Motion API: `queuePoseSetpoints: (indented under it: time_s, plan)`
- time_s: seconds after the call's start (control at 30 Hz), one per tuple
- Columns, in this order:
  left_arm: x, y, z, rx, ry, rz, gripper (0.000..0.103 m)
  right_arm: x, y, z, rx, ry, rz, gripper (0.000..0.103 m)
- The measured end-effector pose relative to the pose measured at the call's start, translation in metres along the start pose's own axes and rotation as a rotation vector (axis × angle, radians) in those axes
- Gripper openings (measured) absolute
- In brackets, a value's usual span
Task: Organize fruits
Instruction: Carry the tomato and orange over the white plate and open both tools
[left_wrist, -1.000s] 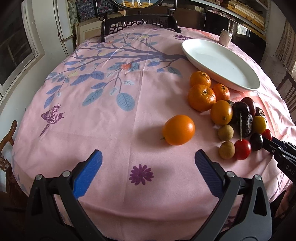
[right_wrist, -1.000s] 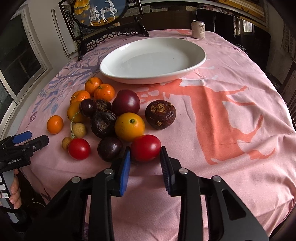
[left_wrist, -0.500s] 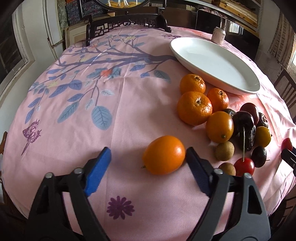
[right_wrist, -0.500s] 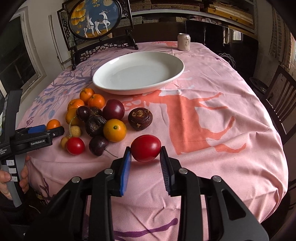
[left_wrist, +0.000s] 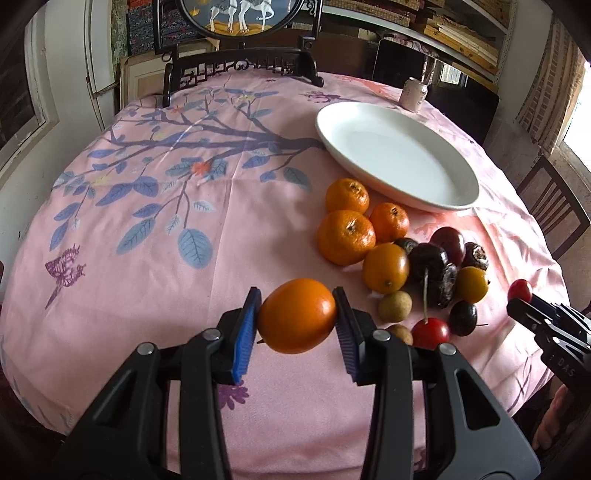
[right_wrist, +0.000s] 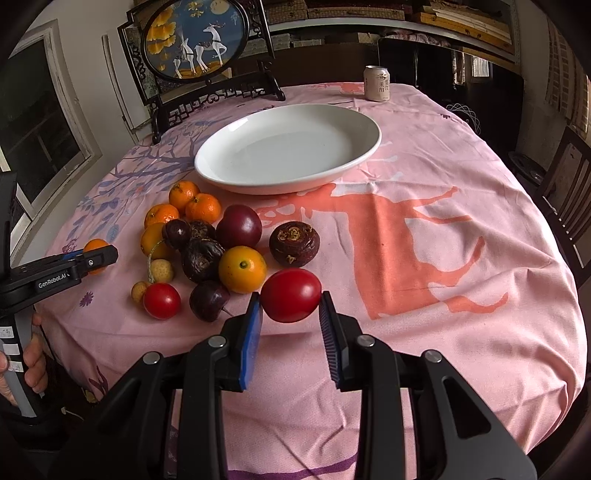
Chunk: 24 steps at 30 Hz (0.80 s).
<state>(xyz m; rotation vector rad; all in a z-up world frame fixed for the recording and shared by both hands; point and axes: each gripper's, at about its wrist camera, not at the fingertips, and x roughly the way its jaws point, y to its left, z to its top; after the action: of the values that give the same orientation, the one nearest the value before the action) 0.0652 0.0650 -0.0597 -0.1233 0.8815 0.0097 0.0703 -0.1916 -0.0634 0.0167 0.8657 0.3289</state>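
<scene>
My left gripper (left_wrist: 297, 317) is shut on an orange fruit (left_wrist: 297, 315) and holds it above the pink cloth. My right gripper (right_wrist: 290, 297) is shut on a red tomato (right_wrist: 290, 294), lifted above the cloth. A large white oval plate (right_wrist: 288, 147) lies behind the fruit pile; it also shows in the left wrist view (left_wrist: 397, 153). The pile holds small mandarins (right_wrist: 203, 208), dark purple fruits (right_wrist: 239, 226), a brown wrinkled fruit (right_wrist: 294, 243), a yellow-orange fruit (right_wrist: 242, 269), a cherry tomato (right_wrist: 161, 300) and pale longans (right_wrist: 160, 269).
A drink can (right_wrist: 376, 83) stands at the far edge of the table. A framed round deer picture on a dark stand (right_wrist: 195, 38) sits at the back left. Chairs (right_wrist: 569, 192) stand at the right. The table edge is close in front.
My left gripper moved up to the orange fruit, closed on it and lifted it. My right gripper lifted the red tomato off the pile and keeps holding it.
</scene>
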Motion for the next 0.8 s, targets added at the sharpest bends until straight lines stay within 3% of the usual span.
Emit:
queuePoseSetpoints:
  time_s: [0.1, 0.2, 0.37, 0.43, 0.57, 0.7, 0.73, 0.8]
  plan:
    - [-0.007, -0.014, 0.03, 0.048, -0.013, -0.033, 0.04, 0.002, -0.001, 0.027, -0.03, -0.002, 0.028, 0.032]
    - [0.004, -0.031, 0.083, 0.087, 0.002, -0.072, 0.04, 0.007, 0.0, 0.074, -0.077, -0.014, 0.058, 0.032]
    - [0.071, -0.063, 0.177, 0.095, 0.066, -0.03, 0.04, 0.053, -0.006, 0.164, -0.105, -0.032, 0.11, 0.032]
    - [0.106, -0.072, 0.2, 0.075, 0.101, -0.029, 0.04, 0.09, -0.01, 0.187, -0.116, 0.004, 0.077, 0.032]
    - [0.16, -0.086, 0.221, 0.055, 0.167, -0.026, 0.04, 0.157, -0.026, 0.208, -0.098, 0.124, 0.005, 0.032]
    - [0.181, -0.091, 0.225, 0.043, 0.206, -0.047, 0.041, 0.177, -0.03, 0.211, -0.123, 0.153, -0.012, 0.033]
    - [0.181, -0.09, 0.225, 0.039, 0.21, -0.056, 0.042, 0.176, -0.029, 0.212, -0.134, 0.159, -0.022, 0.039]
    - [0.167, -0.086, 0.226, 0.033, 0.182, -0.07, 0.057, 0.164, -0.028, 0.211, -0.145, 0.133, -0.043, 0.052]
